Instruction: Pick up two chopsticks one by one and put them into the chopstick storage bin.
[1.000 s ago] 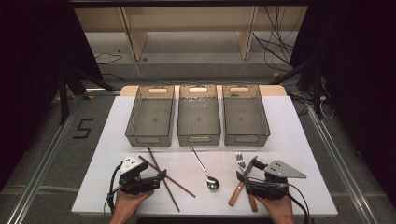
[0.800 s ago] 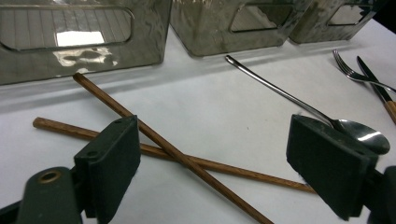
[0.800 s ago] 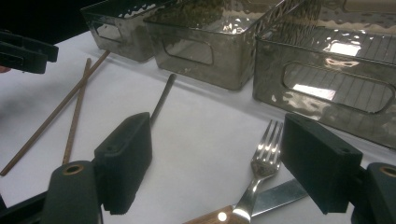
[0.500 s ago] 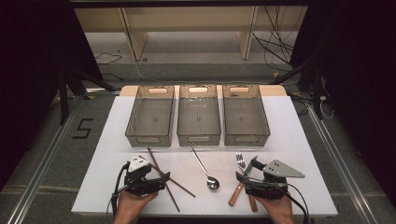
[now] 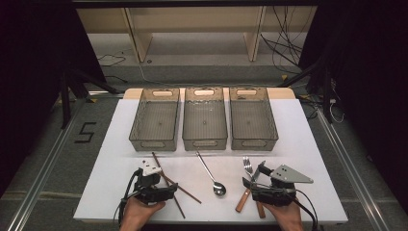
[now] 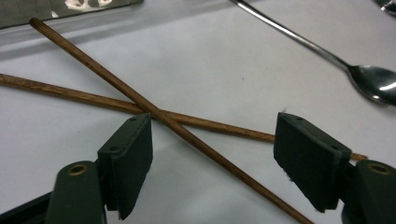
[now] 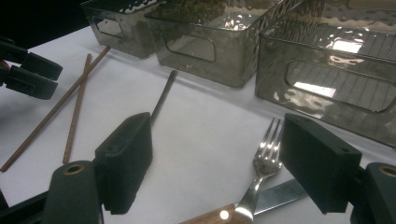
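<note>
Over crossed chopsticks [image 6: 187, 128], left tongs [image 6: 212, 161] wide, closing, seemingly touching nothing.

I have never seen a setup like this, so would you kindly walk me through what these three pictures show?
A person sits at a white table and holds a hand-held gripper in each hand, a tool with two black jaws. The high view looks down from above: the left hand-held gripper is at the bottom left, the right hand-held gripper at the bottom right. The other two pictures come from cameras riding on each tool, looking along its jaws.

On the table stand three see-through bins in a row. Nearer the person lie two crossed wooden chopsticks, a spoon, a fork and a knife.

Nothing is held. The left jaws have just been closing around the chopsticks without pressing them yet; the right jaws stand open over the fork.
</note>
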Demonstrator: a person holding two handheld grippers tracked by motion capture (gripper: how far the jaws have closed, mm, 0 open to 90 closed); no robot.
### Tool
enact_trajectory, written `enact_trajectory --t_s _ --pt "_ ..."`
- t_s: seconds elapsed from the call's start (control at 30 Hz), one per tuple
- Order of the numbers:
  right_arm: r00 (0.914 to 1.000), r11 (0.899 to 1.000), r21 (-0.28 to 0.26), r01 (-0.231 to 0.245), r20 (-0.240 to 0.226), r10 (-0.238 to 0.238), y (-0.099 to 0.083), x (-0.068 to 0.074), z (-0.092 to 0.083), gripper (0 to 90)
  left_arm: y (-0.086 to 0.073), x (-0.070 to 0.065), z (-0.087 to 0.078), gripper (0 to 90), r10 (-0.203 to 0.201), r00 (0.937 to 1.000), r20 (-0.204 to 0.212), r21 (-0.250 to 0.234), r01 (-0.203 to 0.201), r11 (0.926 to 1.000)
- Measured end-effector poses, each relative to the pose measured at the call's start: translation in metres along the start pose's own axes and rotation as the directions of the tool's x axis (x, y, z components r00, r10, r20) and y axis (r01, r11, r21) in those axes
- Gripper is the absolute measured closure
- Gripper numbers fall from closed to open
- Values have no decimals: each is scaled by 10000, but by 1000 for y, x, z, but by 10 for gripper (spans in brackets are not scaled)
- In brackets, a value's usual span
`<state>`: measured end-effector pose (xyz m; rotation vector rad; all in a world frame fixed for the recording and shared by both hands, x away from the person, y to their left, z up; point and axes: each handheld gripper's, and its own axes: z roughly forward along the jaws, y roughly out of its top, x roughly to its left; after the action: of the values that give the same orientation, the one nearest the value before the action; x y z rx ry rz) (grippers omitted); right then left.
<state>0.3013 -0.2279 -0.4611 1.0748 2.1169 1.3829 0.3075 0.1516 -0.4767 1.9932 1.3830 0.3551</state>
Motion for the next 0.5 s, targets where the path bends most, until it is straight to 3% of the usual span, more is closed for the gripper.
enact_trajectory --t_s 0.5 --pt "10000 10000 52 -28 -45 29 0 0 1 266 1 3 12 336 -41 9994 -333 549 60 9985"
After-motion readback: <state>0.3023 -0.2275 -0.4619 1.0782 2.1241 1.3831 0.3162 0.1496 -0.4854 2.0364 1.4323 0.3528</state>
